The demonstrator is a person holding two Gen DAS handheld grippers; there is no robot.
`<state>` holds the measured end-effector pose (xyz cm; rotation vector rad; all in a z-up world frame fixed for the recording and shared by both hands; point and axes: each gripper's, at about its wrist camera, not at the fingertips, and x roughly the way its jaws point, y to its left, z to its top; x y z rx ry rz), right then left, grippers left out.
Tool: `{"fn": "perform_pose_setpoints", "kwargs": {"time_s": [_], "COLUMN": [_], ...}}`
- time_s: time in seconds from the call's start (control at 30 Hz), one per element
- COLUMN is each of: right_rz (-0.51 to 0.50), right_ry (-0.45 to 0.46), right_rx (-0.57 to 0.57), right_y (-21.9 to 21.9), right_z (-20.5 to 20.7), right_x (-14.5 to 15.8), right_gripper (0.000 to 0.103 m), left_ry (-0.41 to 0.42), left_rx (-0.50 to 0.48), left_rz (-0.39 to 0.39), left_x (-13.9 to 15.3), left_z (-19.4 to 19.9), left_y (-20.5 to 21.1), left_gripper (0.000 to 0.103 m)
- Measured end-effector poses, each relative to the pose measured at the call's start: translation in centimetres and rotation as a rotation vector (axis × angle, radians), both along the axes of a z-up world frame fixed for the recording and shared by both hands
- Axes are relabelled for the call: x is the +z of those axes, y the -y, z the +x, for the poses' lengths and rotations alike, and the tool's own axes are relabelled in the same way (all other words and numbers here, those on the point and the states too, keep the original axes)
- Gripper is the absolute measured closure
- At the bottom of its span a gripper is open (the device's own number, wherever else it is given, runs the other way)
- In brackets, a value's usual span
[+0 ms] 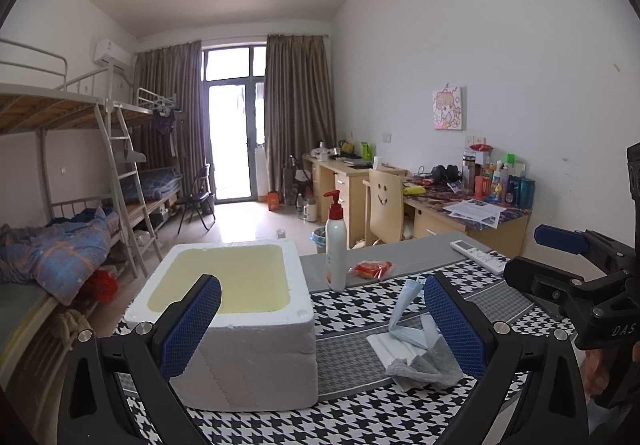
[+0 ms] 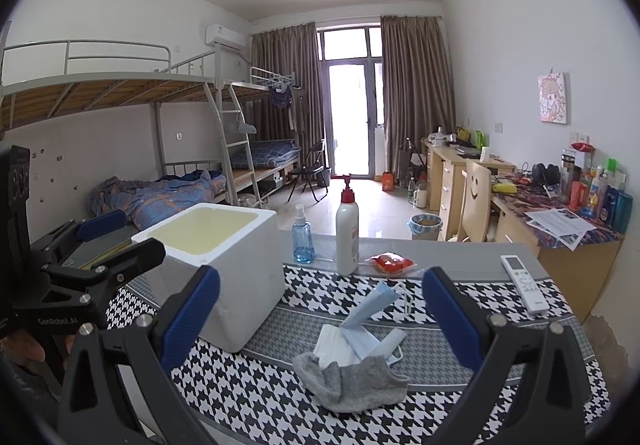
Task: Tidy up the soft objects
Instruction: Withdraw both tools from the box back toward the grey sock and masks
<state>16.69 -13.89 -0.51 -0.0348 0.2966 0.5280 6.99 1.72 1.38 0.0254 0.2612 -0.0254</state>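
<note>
Nearest to us, both grippers hover above the houndstooth tablecloth (image 2: 248, 397) with their blue-padded jaws spread wide and nothing between them. Our left gripper (image 1: 322, 321) frames the white foam box (image 1: 244, 329); our right gripper (image 2: 320, 321) frames the pile of soft things. In the right wrist view the left tool's black body reads "GenRobot.AI"; in the left wrist view the right tool's body shows "DAS", the rest cut off.

Just ahead of the right gripper lies a crumpled grey sock (image 2: 352, 381), touching and partly overlapping a white face mask (image 2: 334, 345). Two blue face masks (image 2: 370, 319) rest against that one, one of them propped up at a tilt, its ear loops trailing toward the remote. The whole pile sits just right of the foam box, which stands open with a yellowish inside.

Farther back, near the table's far edge, we see a blue spray bottle (image 2: 303, 235), a tall white pump bottle (image 2: 347, 233) with a red pump and a label too small to read, and a red snack packet (image 2: 392, 262). A white remote control (image 2: 524, 283) lies well to the right.

Beyond the table stands a wooden chair (image 2: 476, 197) with a smiley face cut into its back.
</note>
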Motion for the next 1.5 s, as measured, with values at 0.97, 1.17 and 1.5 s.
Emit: {"fn": "perform_pose_setpoints", "kwargs": {"time_s": [0.97, 1.17, 1.5], "right_rz": [-0.006, -0.009, -0.052], "right_ry": [-0.05, -0.087, -0.128], "right_rx": [-0.077, -0.077, -0.056], "right_y": [3.2, 3.5, 2.8], "right_z": [0.9, 1.7, 2.3], "right_x": [-3.7, -4.9, -7.2], "right_gripper": [0.001, 0.001, 0.001], "left_ry": [-0.078, -0.096, -0.119], "left_rx": [-0.055, -0.042, -0.033], "left_rz": [-0.053, -0.048, -0.026], "left_x": [-4.1, -5.1, -6.7], "left_z": [1.6, 2.3, 2.9], "left_y": [1.7, 1.8, 2.1], "left_gripper": [0.001, 0.001, 0.001]}}
